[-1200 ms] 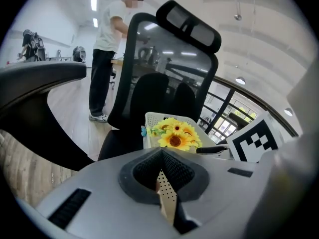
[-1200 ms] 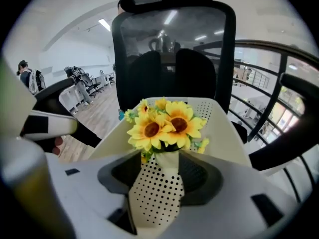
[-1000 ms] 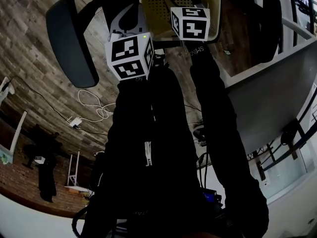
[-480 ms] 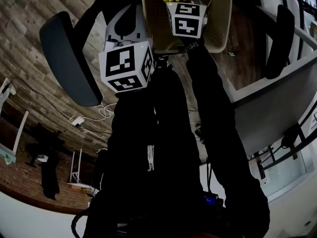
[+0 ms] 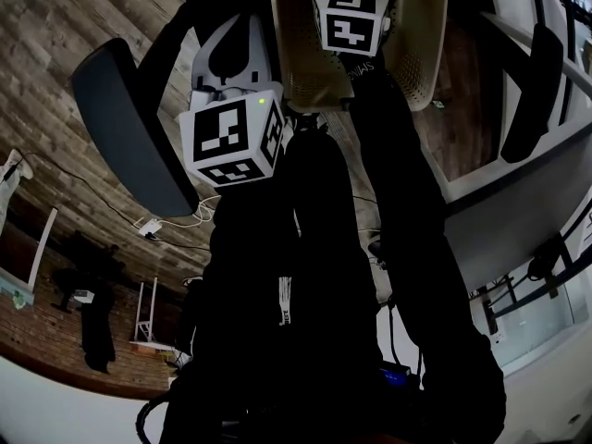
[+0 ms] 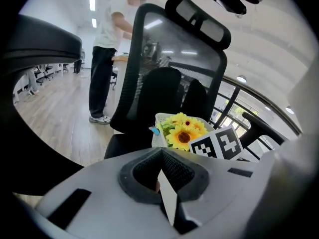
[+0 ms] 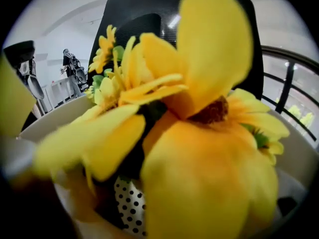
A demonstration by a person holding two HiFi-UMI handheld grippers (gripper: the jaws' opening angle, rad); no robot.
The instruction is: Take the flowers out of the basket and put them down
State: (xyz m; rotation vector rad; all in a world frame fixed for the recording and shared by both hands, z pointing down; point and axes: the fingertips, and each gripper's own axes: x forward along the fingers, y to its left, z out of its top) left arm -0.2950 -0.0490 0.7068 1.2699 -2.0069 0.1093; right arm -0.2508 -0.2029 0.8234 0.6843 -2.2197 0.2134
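One sunflower bunch (image 7: 199,133) btw jaws of my right claw (image 5: 350,17), just spread, unpinched. Go lower; clamp stems, not petals.

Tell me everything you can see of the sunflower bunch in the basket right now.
The yellow sunflowers look artificial: broad yellow petals, brown centres, green leaves, and a small blue ornament at one edge. White wrapping with black polka dots shows beneath the blooms. The bunch sits blooms-up inside the cream perforated plastic basket, which appears to rest on the seat of the black mesh office chair. Not yet lifted out.
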